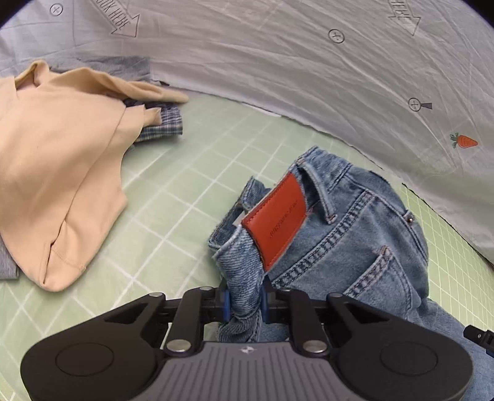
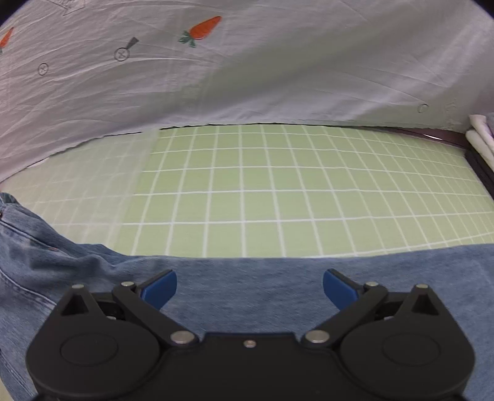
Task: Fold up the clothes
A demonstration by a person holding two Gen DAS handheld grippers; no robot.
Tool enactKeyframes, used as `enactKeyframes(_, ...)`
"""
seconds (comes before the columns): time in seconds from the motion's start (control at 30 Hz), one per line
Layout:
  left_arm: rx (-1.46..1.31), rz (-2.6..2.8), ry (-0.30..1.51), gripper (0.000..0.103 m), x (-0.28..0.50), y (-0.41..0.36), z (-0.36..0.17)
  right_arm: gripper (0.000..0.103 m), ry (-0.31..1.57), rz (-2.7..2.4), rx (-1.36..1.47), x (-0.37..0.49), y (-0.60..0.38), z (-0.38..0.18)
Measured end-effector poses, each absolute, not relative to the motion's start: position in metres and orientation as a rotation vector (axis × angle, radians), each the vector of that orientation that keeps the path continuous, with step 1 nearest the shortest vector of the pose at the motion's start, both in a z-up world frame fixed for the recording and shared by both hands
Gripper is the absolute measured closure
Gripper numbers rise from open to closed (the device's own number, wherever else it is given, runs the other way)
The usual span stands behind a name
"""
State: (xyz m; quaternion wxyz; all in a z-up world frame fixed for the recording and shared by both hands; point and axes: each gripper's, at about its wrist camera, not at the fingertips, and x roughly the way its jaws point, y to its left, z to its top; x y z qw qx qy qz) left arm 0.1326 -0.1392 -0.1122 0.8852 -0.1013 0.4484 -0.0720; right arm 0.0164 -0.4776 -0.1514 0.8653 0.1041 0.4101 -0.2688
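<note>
The left tongs (image 1: 245, 303) are pinched closed on fabric, while the right tongs (image 2: 250, 288) are spread wide.

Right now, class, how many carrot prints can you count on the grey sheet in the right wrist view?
2. One whole carrot sits near the top centre of the sheet; a second carrot is cut off at the left edge. Others may lie outside the frame.
</note>
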Motion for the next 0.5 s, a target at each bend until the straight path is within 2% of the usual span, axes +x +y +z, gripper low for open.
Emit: enactKeyframes(0.5, -0.058, -0.359, 0.749, 0.088, 0.081, -0.230, -0.053, 0.001, 0.835, -0.860, 0.397, -0.134, -0.556, -0.141)
